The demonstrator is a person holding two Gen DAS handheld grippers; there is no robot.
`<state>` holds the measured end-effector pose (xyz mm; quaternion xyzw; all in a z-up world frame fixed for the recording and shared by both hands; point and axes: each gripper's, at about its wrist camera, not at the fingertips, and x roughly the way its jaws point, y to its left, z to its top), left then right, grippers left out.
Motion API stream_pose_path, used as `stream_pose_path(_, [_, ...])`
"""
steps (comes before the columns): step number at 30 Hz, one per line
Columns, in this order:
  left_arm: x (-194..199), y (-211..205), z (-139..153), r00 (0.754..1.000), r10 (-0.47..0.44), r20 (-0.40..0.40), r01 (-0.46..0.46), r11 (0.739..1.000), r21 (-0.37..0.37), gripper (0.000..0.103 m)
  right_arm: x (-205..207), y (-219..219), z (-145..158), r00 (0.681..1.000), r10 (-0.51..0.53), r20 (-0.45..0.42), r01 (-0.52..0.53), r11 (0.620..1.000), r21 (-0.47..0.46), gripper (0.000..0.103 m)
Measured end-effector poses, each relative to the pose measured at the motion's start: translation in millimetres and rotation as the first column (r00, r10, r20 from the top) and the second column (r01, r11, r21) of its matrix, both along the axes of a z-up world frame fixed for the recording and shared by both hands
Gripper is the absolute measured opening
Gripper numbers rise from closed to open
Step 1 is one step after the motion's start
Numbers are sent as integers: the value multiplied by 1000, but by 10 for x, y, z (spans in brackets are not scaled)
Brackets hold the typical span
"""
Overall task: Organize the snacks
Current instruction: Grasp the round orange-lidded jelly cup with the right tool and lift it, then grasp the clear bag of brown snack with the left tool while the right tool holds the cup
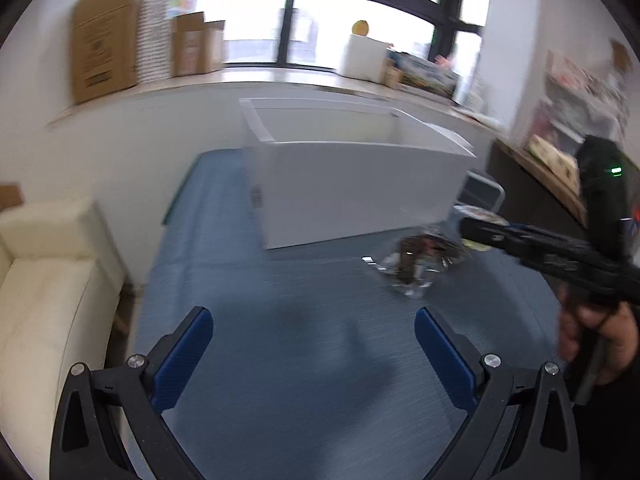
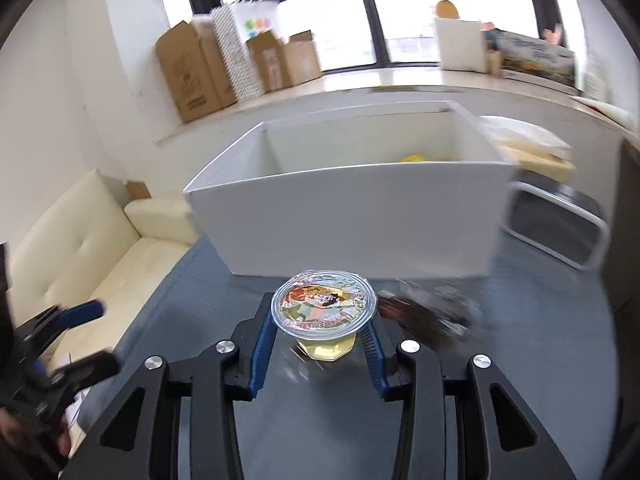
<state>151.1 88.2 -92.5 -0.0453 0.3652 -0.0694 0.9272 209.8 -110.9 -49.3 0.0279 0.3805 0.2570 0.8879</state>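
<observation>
My right gripper (image 2: 320, 330) is shut on a clear jelly cup (image 2: 324, 308) with a printed foil lid and yellow jelly, held above the blue table in front of a white box (image 2: 352, 216). A yellow item (image 2: 416, 157) lies inside the box. A dark snack in a clear wrapper (image 2: 432, 312) lies on the table right of the cup; it also shows in the left wrist view (image 1: 416, 260). My left gripper (image 1: 314, 332) is open and empty over the table, short of the white box (image 1: 352, 188). The right gripper (image 1: 540, 248) enters from the right.
The blue table (image 1: 280, 280) carries the box. A cream sofa (image 1: 48, 280) stands to the left. A window sill (image 2: 400, 80) behind holds cardboard boxes (image 2: 192, 72) and packages. A grey folded frame (image 2: 556, 224) stands right of the box.
</observation>
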Motion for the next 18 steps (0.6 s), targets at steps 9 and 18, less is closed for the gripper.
stream_pose_path(9, [657, -665, -287, 964, -253, -81, 252, 967, -23, 103, -445, -863, 98, 994, -110, 21, 110, 994, 12, 43])
stream_pose_path(18, [1269, -1104, -588, 898, -406, -167, 417, 908, 36, 103, -621, -1222, 115, 987, -159, 15, 158, 987, 33, 43])
